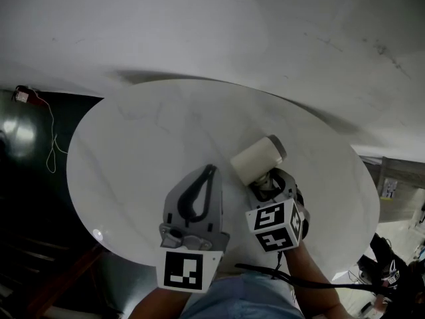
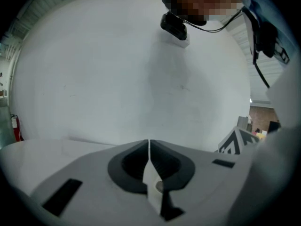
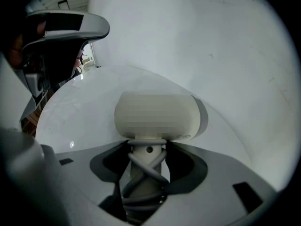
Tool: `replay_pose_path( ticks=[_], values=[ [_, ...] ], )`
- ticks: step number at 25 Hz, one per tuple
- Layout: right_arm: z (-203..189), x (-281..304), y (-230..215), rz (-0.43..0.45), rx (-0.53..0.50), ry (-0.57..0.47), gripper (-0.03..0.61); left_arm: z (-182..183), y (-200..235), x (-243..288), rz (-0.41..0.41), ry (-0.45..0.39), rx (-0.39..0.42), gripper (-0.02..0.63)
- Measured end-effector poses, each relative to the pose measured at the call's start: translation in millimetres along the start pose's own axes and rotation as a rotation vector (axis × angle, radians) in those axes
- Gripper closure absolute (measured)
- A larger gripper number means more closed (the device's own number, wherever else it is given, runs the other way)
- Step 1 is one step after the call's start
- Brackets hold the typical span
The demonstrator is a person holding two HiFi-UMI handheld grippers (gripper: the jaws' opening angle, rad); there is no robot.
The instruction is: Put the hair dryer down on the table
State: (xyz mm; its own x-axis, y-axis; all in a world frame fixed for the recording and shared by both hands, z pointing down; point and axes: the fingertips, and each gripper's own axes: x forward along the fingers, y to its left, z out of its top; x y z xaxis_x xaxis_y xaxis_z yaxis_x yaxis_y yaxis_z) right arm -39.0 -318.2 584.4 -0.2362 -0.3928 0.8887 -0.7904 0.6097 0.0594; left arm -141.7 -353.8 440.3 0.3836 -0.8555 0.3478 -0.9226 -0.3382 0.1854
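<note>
Where the right gripper [image 3: 148, 149] is concerned: fingers clenched on the handle of a cream, barrel-shaped plastic hair dryer [image 3: 155, 114], with a grey cord [image 3: 143, 173] wound in crossing turns round that handle between the fingers. The barrel lies crosswise just beyond the fingertips, over the round white marble-look counter [image 1: 133, 145]; contact with it cannot be told. Entry for the left gripper [image 2: 149, 147]: fingers pressed together, tips meeting, nothing between them. Both grippers sit side by side above the counter's near edge.
</note>
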Motion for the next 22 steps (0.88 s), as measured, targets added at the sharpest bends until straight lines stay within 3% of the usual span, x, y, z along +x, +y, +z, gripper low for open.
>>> replay_pose_path(
  ticks=[7,13,22],
  values=[
    [12.7,-23.5,-2.2,-0.025,0.004,-0.081,0.333,5.8,-1.2,-17.6,0.014,-0.021,0.008,0.597],
    [39.4,-70.5,-3.4,-0.054,0.052,-0.271,0.333,22.0,-15.1,-33.5,-0.002,-0.077,0.026,0.597],
    [62.2,-156.4,10.0,0.07,0.215,-0.582,0.333,58.2,-55.6,-68.9,-0.049,-0.18,0.076,0.597]
  ],
)
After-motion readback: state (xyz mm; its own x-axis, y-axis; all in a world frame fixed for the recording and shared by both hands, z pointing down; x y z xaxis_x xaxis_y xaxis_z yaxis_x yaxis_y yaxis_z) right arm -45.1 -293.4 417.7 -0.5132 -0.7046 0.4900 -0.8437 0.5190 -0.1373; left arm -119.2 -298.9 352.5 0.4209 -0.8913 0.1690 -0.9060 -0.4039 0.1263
